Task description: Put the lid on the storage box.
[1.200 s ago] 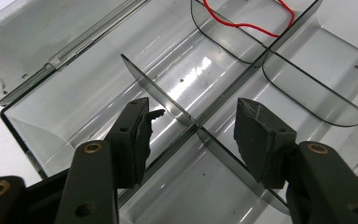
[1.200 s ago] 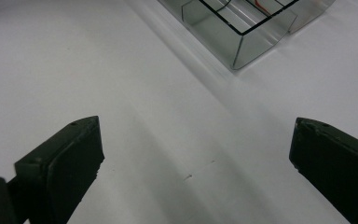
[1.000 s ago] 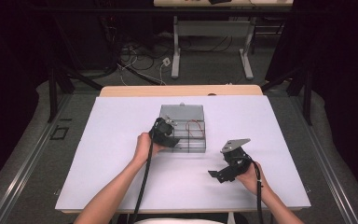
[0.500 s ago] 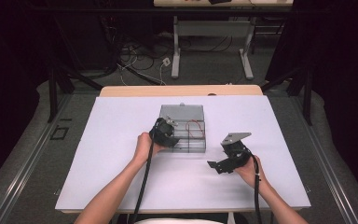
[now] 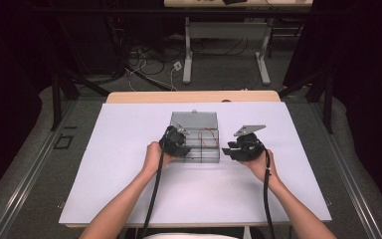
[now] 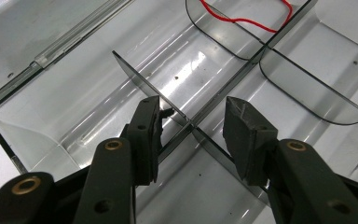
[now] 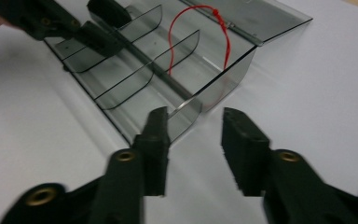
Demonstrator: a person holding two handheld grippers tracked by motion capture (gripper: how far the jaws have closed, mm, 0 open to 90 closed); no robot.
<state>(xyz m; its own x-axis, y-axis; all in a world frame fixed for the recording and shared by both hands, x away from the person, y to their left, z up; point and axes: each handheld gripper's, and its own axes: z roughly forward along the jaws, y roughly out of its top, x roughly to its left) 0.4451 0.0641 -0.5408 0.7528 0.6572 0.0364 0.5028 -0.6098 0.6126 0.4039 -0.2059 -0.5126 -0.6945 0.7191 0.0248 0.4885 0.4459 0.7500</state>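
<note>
Fingers (image 6: 145,135) of the left gripper (image 6: 191,123) are standing parted, grasping nothing, astride a divider (image 6: 142,86) inside the clear compartment box (image 5: 195,143).

Lying near the table's (image 5: 129,199) far edge, the box is holding a red string (image 7: 200,42). Beside its right end the right gripper (image 7: 193,140) is hovering, likewise released; both forearms are reaching in from the near edge.

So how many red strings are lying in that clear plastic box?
1. The red string lies in a far compartment of the open clear box, away from the left hand-held gripper. Nothing more seems hidden.
</note>
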